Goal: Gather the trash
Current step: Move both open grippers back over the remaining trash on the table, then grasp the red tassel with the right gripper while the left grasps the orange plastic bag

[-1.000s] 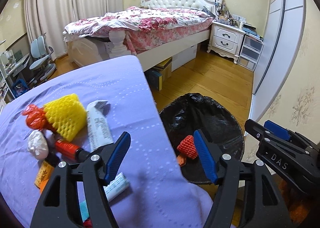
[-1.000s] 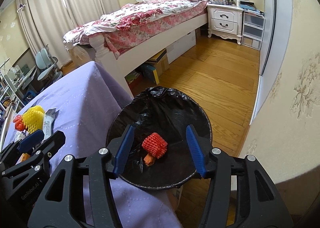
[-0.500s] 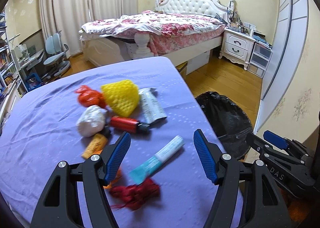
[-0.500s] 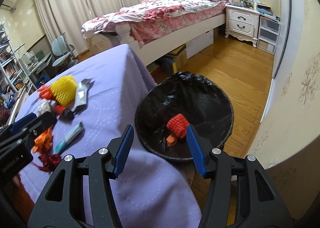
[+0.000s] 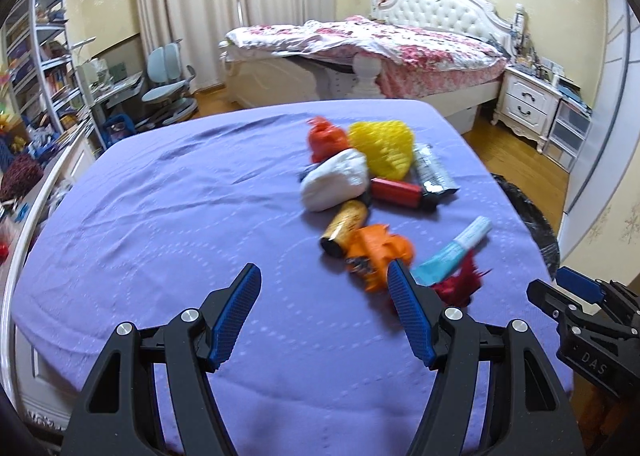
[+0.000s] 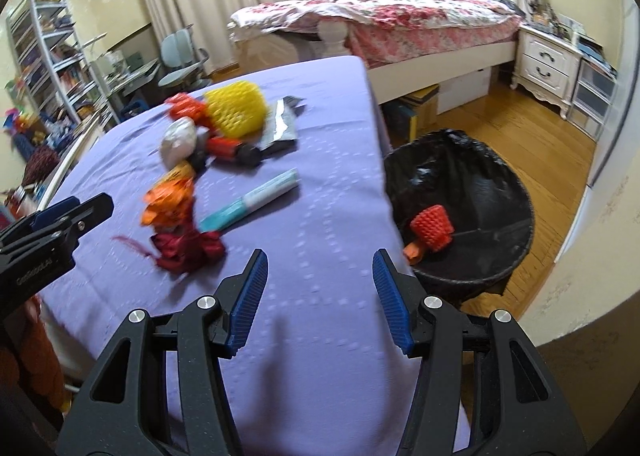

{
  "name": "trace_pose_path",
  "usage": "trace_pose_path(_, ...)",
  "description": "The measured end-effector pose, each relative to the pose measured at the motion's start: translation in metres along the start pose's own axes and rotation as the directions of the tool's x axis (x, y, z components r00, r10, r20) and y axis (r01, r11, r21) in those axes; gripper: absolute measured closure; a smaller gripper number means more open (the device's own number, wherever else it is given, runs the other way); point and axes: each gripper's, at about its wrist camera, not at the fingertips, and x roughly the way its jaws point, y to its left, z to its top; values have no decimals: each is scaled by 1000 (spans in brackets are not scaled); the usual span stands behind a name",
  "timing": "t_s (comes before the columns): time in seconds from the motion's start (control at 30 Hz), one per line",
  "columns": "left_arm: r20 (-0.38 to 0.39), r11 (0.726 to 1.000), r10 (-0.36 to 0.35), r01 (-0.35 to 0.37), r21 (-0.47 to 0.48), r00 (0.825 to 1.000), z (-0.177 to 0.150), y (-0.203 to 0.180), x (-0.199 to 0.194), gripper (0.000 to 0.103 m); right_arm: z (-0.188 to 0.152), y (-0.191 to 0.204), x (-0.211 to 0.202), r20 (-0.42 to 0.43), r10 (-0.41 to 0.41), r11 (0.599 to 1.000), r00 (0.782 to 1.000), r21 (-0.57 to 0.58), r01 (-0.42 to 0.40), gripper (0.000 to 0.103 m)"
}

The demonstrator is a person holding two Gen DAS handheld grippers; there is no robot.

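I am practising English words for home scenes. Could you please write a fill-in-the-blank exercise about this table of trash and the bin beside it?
1. The table is covered with a cloth of ____ colour.
2. The bin beside the table is lined with a ____ bag.
3. The red foam net lies inside the ____.
4. Between the fingers of the right gripper and the left gripper there is ____ held.

Missing words: purple; black; bin; nothing

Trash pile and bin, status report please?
Left hand-held gripper and right hand-held gripper open, empty. Trash pile on the purple table; red foam net in the bin. Nothing in the way.
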Motion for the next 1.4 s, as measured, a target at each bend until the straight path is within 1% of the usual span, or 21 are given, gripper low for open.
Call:
trace_pose_path(0.13, -9, 999, 23, -23, -31, 1000, -10, 23, -1, 36, -2, 22, 2, -11, 30, 998, 999, -47, -30, 50)
trace_pose_path(0.47, -27, 994, 50, -53, -92, 998, -21, 61, 1, 36, -4, 69, 18, -65, 92, 988, 994, -121, -99, 49)
trace_pose_path(0.63, -41, 991, 53, -58, -123, 998, -26, 77, 6, 36, -3, 88, 30, -80, 89, 981, 993, -164, -101, 49)
trace_pose_path(0.8, -50, 990, 44, -50, -132, 998, -29, 80, 11, 36, -4, 98, 37, -83, 73, 978, 994, -191, -88, 49)
trace_pose_path(0.87, -53, 990, 38, -45, -131, 998, -29, 80, 12, 36, -5, 100, 39, -84, 60, 977, 995, -201, -76, 51)
trace_pose_path(0.9, -54, 991, 36, -43, -130, 998, -29, 79, 13, 36, -5, 102, 40, -80, 52, 975, 995, -210, -68, 54)
trace_pose_path(0.93, -54, 991, 34, -41, -130, 998, -29, 79, 13, 36, -5, 102, 39, -79, 51, 974, 996, -215, -67, 59)
trace_pose_path(1.0, -54, 991, 31, -38, -131, 998, -29, 79, 13, 36, -5, 102, 39, -80, 53, 974, 995, -217, -69, 64)
trace_pose_path(1.07, -53, 991, 30, -37, -131, 998, -29, 79, 13, 36, -6, 101, 39, -79, 52, 973, 996, -220, -68, 67)
trace_pose_path(1.13, -52, 991, 31, -38, -129, 998, -29, 78, 13, 36, -5, 101, 39, -79, 53, 972, 995, -223, -69, 74)
trace_pose_path(1.27, -51, 991, 29, -35, -127, 998, -30, 76, 11, 36, -6, 101, 36, -76, 55, 972, 996, -226, -71, 78)
trace_pose_path(1.37, -49, 992, 30, -36, -120, 998, -31, 73, 10, 36, -7, 99, 34, -74, 57, 972, 996, -224, -72, 89)
trace_pose_path(1.4, -50, 992, 30, -35, -121, 998, -31, 73, 10, 36, -7, 99, 34, -74, 61, 972, 995, -223, -76, 95)
